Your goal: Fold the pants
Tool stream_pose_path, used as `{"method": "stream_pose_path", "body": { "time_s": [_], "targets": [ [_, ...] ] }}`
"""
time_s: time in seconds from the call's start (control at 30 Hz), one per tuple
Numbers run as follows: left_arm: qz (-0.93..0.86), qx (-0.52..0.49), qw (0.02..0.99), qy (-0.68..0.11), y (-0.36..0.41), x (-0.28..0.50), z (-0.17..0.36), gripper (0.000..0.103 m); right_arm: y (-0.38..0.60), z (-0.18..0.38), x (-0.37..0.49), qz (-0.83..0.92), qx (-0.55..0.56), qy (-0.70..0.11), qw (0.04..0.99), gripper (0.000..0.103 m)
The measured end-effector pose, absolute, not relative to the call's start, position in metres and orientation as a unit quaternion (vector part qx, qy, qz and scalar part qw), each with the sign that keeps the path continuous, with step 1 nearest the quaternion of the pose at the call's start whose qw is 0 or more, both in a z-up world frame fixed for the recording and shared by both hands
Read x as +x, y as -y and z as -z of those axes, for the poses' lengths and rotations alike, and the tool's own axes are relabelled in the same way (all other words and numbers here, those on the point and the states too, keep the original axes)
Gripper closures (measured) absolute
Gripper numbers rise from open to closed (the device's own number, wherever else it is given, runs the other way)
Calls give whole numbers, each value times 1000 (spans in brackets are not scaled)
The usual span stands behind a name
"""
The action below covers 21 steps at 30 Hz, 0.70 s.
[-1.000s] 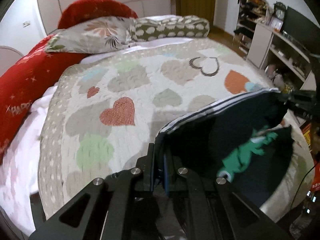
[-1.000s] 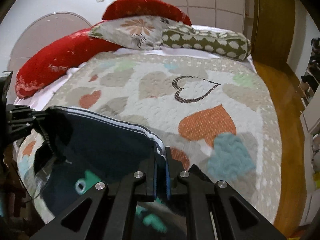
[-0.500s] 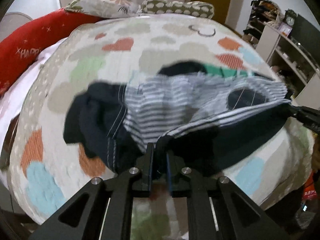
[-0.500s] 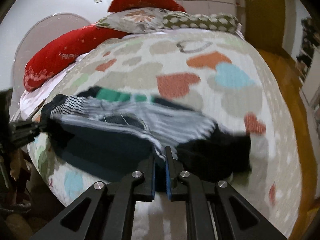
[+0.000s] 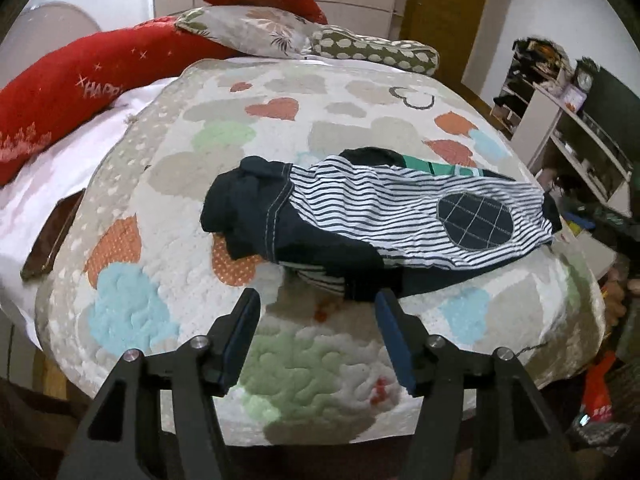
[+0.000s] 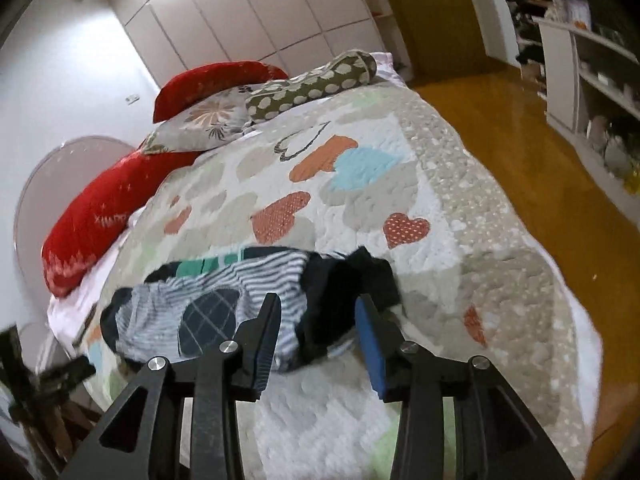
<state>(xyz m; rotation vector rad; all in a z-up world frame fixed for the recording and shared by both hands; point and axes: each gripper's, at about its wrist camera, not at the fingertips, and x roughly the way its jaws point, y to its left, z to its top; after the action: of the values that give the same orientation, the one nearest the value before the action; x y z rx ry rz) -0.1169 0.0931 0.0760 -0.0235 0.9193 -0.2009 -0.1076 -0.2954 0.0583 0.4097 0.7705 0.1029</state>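
Pants, navy with striped lining and checked patch, lie bunched on bed, long axis crosswise just beyond both sets of jaws, which stand apart, empty.

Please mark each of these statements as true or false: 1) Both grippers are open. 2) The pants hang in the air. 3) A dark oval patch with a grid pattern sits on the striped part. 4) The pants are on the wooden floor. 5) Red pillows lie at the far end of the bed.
1) True: the left gripper and the right gripper hold nothing.
2) False: the pants lie bunched on the quilt.
3) True: the patch is on the stripes.
4) False: they lie on the bed; the wooden floor is beside it.
5) True: the red pillows are there.
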Motion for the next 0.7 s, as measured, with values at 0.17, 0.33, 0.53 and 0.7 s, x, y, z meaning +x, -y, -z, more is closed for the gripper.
{"method": "stream_pose_path", "body": {
  "time_s": [0.17,0.33,0.53,0.7],
  "targets": [
    [90,-61,894,-435,-104,-105,-92,44,280,-35,-75,-22,184,-409,894,62],
    [52,-103,896,-428,-117,-64,-100,44,271,-15,-66,43,117,-434,892,63],
    [-60,-43,872,-484,-116,-23,-50,44,274,-10,-64,45,106,-437,892,62],
    [-52,-112,844,-522,-149,-27,-24,30,289,-12,-66,32,147,-433,889,59]
  ]
}}
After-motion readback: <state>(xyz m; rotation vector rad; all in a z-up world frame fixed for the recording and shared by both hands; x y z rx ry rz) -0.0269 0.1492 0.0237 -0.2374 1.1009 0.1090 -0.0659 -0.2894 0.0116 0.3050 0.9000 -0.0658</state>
